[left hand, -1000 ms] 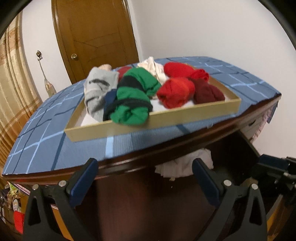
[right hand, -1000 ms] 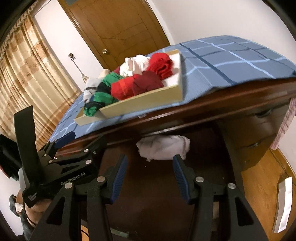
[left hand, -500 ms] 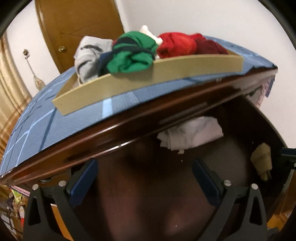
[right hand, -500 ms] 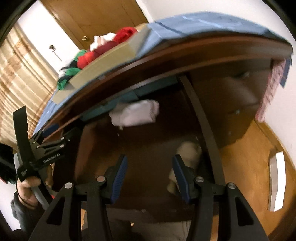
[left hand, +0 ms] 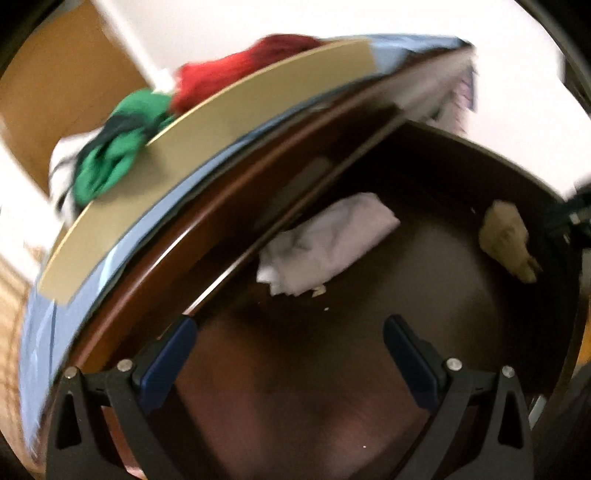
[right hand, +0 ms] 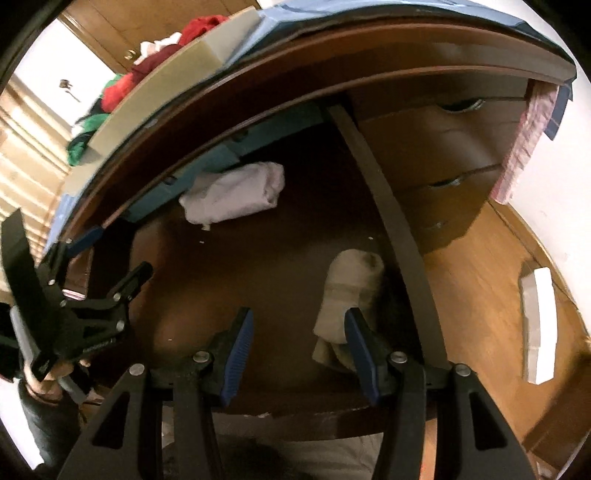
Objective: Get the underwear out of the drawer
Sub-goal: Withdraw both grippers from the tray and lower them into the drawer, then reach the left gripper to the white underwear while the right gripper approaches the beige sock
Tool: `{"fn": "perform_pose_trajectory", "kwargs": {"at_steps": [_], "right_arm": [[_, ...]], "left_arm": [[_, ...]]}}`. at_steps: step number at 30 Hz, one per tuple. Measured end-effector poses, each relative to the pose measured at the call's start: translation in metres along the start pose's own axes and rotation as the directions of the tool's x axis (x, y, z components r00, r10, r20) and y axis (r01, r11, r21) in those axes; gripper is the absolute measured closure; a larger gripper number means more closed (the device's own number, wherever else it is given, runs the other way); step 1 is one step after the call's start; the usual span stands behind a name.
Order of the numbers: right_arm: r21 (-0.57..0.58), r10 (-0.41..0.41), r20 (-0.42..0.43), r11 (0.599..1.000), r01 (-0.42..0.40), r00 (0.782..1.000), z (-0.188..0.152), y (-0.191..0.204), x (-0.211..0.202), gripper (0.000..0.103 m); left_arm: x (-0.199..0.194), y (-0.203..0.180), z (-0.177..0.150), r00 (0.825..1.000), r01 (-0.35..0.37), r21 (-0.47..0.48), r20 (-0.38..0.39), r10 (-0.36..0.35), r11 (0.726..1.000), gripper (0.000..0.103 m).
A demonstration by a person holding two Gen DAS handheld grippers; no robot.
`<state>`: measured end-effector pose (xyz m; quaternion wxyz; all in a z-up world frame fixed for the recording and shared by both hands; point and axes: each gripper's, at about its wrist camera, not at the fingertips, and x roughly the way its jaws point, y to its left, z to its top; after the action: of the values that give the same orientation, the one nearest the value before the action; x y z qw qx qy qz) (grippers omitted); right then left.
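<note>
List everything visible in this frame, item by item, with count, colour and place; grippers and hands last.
Drawer: one, dark brown, open under the top.
White garment: one, at the drawer's back.
Beige garment: one, at the drawer's right side.
Tray: one, tan, on the blue cloth.
Rolled clothes: several, green, red, white, in the tray.
Closed drawers: three handles seen, brown, right.
Door: one, brown.
Left gripper: open, empty.
Right gripper: open, beside the beige garment.
Hand: one, holding the left gripper.

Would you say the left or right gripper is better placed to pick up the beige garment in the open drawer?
Right: the beige garment lies just ahead of the open right gripper, at its fingertips.
</note>
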<state>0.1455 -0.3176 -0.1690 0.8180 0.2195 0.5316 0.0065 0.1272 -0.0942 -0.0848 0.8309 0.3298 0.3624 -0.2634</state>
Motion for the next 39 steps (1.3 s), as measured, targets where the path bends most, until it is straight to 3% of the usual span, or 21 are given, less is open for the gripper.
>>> {"fn": "perform_pose_trajectory", "kwargs": {"at_steps": [4,7,12,15,19,23,29,33,36,38,39], "right_arm": [[-0.018,-0.089,-0.043,0.996,0.088,0.995,0.007,0.003,0.01,0.049],[-0.028,-0.116,-0.097,0.993,0.114,0.988,0.012,0.004,0.023,0.05],[-0.096,-0.155,-0.106,0.985,0.144,0.982,0.015,0.016,0.033,0.05],[-0.128,-0.163,-0.101,0.981,0.149,0.981,0.014,0.018,0.033,0.051],[-0.134,-0.18,-0.075,0.976,0.169,0.981,0.015,0.014,0.031,0.069],[-0.135,-0.163,-0.061,0.979,0.154,0.985,0.015,0.008,0.026,0.081],[-0.206,-0.199,-0.069,0.962,0.181,0.978,0.009,0.013,0.029,0.082],[-0.161,-0.115,-0.076,0.982,0.102,0.99,0.01,0.008,0.023,0.082],[-0.175,-0.118,-0.082,0.979,0.102,0.99,0.007,0.009,0.024,0.082],[-0.171,-0.111,-0.082,0.981,0.096,0.99,0.006,0.01,0.023,0.082],[-0.148,-0.074,-0.087,0.987,0.061,0.993,0.007,0.009,0.022,0.082]], "left_arm": [[0.003,-0.026,0.001,0.999,-0.032,0.208,0.015,0.029,0.978,0.001],[0.009,-0.037,0.0,0.999,-0.043,0.299,0.017,0.04,0.953,0.001],[0.021,-0.053,0.003,0.998,-0.056,0.405,0.022,0.052,0.912,0.001],[0.031,-0.059,0.007,0.999,-0.052,0.441,0.011,0.052,0.896,0.001],[0.039,-0.065,0.01,1.0,-0.012,0.437,0.004,0.012,0.899,0.001],[0.05,-0.071,0.012,1.0,-0.03,0.452,0.006,0.03,0.891,0.001],[0.06,-0.081,0.013,1.0,-0.004,0.486,-0.009,0.01,0.874,0.0],[0.059,-0.084,0.015,1.0,0.019,0.518,0.005,-0.026,0.855,0.001],[0.057,-0.089,0.013,0.997,0.006,0.561,0.058,-0.046,0.828,0.001],[0.056,-0.088,0.013,0.995,0.017,0.558,0.069,-0.067,0.83,0.001],[0.057,-0.086,0.015,0.994,0.048,0.533,0.059,-0.093,0.845,0.001]]}}
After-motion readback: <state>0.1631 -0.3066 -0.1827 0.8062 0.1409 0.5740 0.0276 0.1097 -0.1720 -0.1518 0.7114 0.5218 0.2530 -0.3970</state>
